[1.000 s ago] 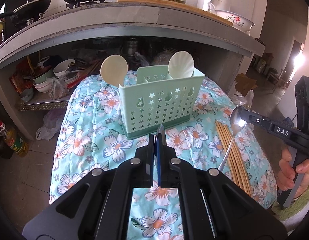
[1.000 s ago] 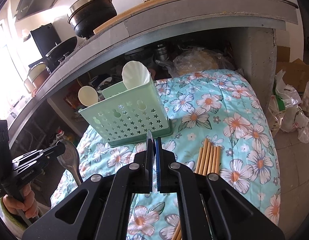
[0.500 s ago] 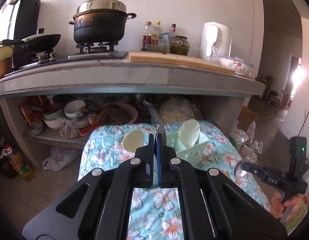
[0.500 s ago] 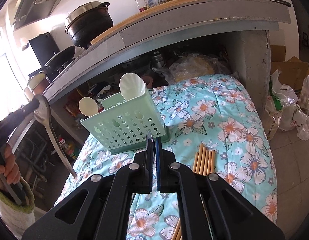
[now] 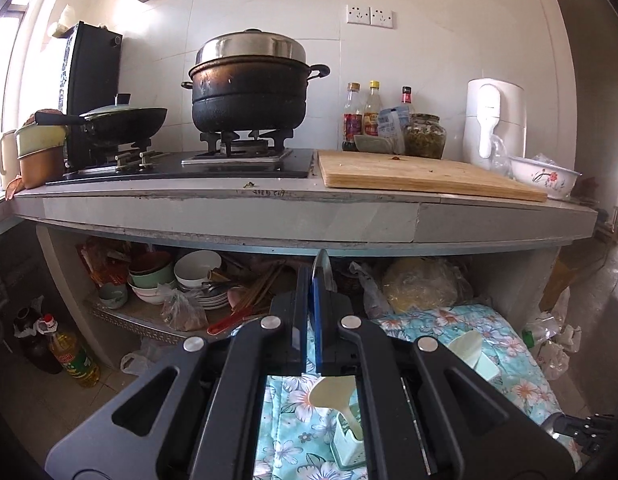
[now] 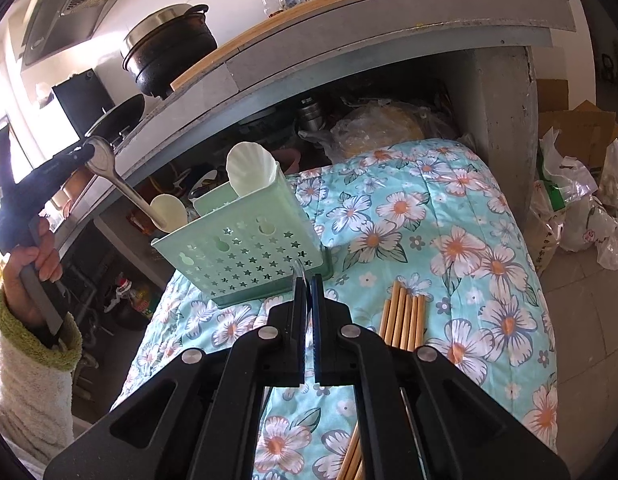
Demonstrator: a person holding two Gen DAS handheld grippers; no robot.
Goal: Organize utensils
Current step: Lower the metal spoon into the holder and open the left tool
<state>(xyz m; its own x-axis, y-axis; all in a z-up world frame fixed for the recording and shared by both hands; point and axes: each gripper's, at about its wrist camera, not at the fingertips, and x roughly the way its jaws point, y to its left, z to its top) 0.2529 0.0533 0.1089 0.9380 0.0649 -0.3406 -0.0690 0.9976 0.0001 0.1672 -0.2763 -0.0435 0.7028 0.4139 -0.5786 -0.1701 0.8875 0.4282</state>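
In the right wrist view my left gripper (image 6: pixel 85 152) is high at the left, shut on the bowl of a metal spoon (image 6: pixel 121 188). The spoon's handle slants down to the left rim of the mint-green caddy (image 6: pixel 245 248). A shell-shaped white spoon (image 6: pixel 249 168) and a round white spoon (image 6: pixel 169 208) stand in the caddy. My right gripper (image 6: pixel 307 280) is shut, with the thin edge of a second metal spoon between its fingertips, just in front of the caddy. Wooden chopsticks (image 6: pixel 403 316) lie on the floral cloth (image 6: pixel 449 220) to its right. In the left wrist view my left gripper (image 5: pixel 313 276) points at the counter.
A grey counter edge (image 5: pixel 269 216) overhangs the far side and carries a black pot (image 5: pixel 249 92), a wok (image 5: pixel 121 124) and a cutting board (image 5: pixel 425 176). Bowls (image 5: pixel 197 268) crowd the shelf below. An oil bottle (image 5: pixel 75 360) and plastic bags (image 6: pixel 581 200) sit on the floor.
My left gripper has risen with its spoon and tipped upward, so its view now shows the counter top instead of the caddy. The right gripper has stayed put.
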